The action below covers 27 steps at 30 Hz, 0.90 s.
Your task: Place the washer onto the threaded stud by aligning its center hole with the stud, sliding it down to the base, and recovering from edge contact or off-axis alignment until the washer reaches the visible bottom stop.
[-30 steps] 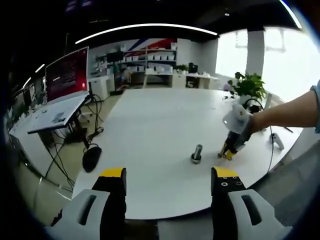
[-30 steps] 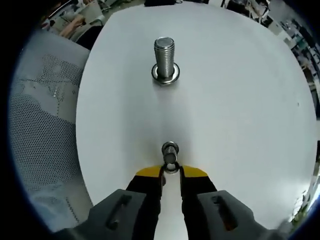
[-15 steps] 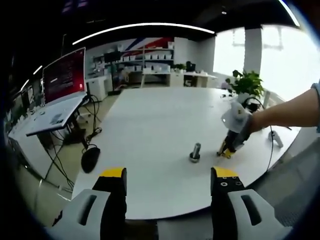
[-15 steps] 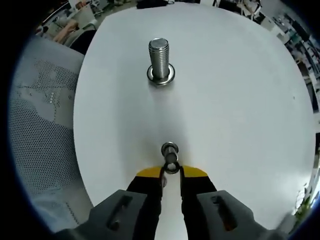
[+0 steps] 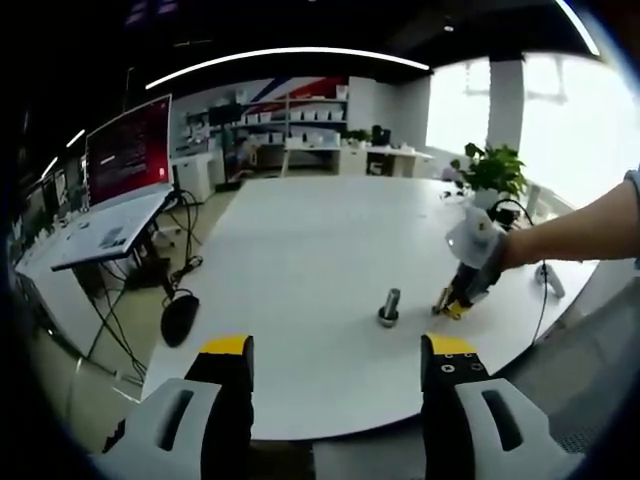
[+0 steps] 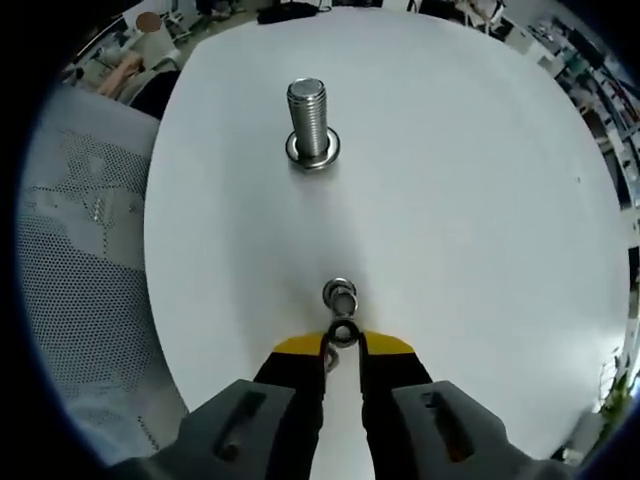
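While the left tool idles at the bottom of the left gripper view with its jaws wide apart and nothing between them, it looks across the white round table from beyond the near edge, probably kept back so the other hand has room. Right of center in that view the threaded stud stands upright on its wide base, and just beside it, further right, the right tool reaches down to the tabletop at the end of a person's forearm. A red monitor sits at the upper left and a potted plant at the upper right. Turning to the right gripper view, the stud rises in the upper middle of the frame, well apart from the right tool at the bottom center. Its jaws stand nearly together, clamped on the washer, which shows as a small ring at the tips; whether the washer touches the table I cannot tell. Just above the tips lies a small metal nut-like piece on the table, close to the washer. A mesh chair fills the left side. Judging by this, the washer is gripped by its rim so the hole stays free, and it has yet to be carried to the stud.
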### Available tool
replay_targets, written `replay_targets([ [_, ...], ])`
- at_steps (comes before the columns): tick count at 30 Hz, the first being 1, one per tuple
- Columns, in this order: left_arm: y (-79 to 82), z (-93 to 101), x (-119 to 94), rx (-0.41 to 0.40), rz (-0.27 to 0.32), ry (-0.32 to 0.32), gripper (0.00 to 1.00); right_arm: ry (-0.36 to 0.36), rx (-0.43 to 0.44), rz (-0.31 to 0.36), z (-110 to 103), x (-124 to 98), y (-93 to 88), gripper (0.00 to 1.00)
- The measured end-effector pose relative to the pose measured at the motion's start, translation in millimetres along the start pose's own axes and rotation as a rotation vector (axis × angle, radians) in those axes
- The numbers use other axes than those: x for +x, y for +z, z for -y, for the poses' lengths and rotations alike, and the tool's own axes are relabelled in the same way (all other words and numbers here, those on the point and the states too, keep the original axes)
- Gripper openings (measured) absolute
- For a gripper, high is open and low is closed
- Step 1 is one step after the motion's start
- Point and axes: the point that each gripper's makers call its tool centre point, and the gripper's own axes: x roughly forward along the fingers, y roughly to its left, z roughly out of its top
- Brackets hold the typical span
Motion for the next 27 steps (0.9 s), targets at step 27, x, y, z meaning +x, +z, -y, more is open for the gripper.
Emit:
replay_targets([
  [27, 0.1, 4.7, 0, 0.013, -0.002, -0.023, 0.67, -0.053, 0.05, 0.16, 9, -68, 7.7, 0.14],
])
